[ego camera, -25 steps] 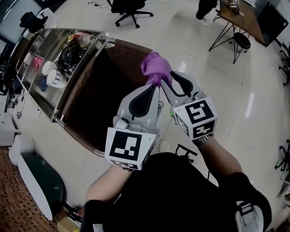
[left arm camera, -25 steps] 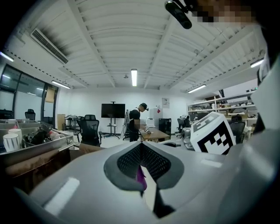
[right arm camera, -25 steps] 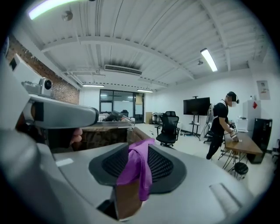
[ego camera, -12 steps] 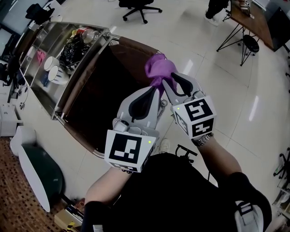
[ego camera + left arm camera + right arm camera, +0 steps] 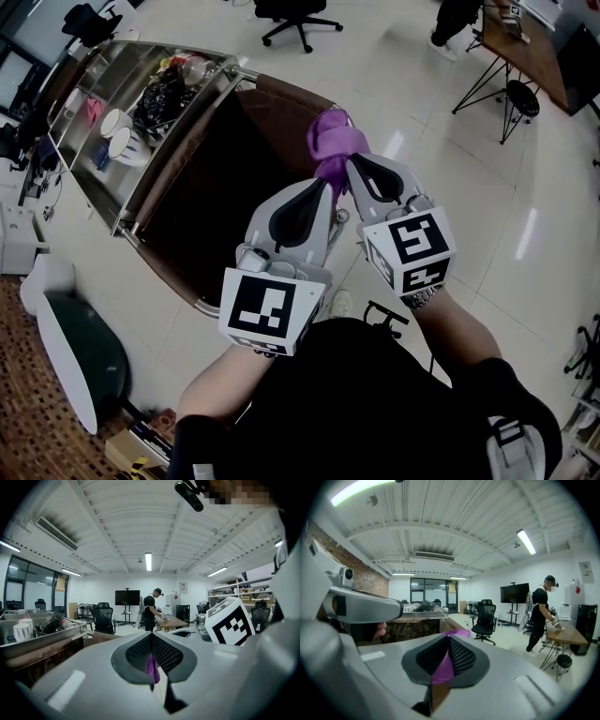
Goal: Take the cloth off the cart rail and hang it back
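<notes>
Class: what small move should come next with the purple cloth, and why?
Probably draw the left gripper and right gripper apart to spread the purple cloth: it is bunched, the left grips it, and the right's jaws have just closed on it.

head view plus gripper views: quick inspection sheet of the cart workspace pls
surface: stainless steel cart tray, glossy white floor
job's things: purple cloth lifted, bunched above the cart's dark brown bag
clutter: two white cups, dark bundle in the tray
grippers: left gripper shut on the cloth; right gripper has just been closing, cloth pinched between its jaws
cables: nothing seen
surroundings: black office chair, person at a wooden desk
</notes>
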Demonstrator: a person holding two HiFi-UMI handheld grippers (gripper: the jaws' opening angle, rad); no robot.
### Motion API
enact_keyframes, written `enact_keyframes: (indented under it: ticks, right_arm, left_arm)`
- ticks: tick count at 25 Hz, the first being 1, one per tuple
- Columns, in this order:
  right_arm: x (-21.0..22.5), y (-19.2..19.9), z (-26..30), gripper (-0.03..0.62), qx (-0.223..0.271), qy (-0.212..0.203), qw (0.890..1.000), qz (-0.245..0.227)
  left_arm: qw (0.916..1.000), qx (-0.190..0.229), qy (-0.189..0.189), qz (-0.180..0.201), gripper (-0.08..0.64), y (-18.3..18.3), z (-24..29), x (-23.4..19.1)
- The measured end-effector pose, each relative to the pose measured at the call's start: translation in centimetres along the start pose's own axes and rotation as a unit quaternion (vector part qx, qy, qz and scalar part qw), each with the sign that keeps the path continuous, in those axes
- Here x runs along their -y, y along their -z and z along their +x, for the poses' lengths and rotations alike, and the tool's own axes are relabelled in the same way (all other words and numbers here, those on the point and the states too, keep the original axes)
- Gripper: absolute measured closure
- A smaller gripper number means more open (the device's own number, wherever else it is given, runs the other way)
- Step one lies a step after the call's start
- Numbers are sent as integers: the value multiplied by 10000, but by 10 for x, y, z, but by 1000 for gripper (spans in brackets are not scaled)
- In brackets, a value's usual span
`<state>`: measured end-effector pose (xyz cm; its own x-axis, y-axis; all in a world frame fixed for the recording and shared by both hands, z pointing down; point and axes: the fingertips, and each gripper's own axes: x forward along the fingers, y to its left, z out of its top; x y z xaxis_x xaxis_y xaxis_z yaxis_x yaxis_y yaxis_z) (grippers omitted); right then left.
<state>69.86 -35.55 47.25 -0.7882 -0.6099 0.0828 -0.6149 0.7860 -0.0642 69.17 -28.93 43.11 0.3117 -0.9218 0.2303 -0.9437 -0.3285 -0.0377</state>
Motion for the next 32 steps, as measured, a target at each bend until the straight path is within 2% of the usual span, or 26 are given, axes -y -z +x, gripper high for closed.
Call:
enact_keyframes:
  ticks: [4, 8, 12, 17, 20, 23, 25, 27, 32]
  right_arm:
    - [-15, -21, -11, 578, 221, -102, 9997, -94]
    - [-32, -42, -23, 578, 410, -198, 9988, -185]
    - [-48, -62, -36, 578, 605, -250, 9974, -303]
    - [-73, -82, -53, 578, 816, -232, 9954, -450]
    - [-91, -97, -65, 580, 909, -151, 9943, -540]
    - [-113, -112, -79, 580, 993, -18, 9932, -613]
    - [-130, -121, -91, 580, 1034, 91, 9922, -688]
    - [-149, -131, -103, 580, 1073, 195, 9911, -760]
    - [-197, -141, -128, 580, 693, 583, 9933, -724]
  left_arm:
    - [9999, 93, -87, 24, 561, -7, -15, 2]
    - [9974, 624, -152, 333, 561, -25, -31, 2]
    - [9994, 261, -225, 82, 561, -22, -50, 7]
    - [9991, 380, -157, 110, 561, -27, -73, 10]
    - [9987, 487, -64, 123, 561, -32, -94, 10]
    - [9963, 822, 36, 231, 561, -43, -118, 10]
    - [9966, 791, 132, 204, 561, -45, -137, 11]
    - [9947, 963, 221, 277, 561, -52, -157, 12]
    - [9863, 1501, 478, 493, 561, -65, -204, 6]
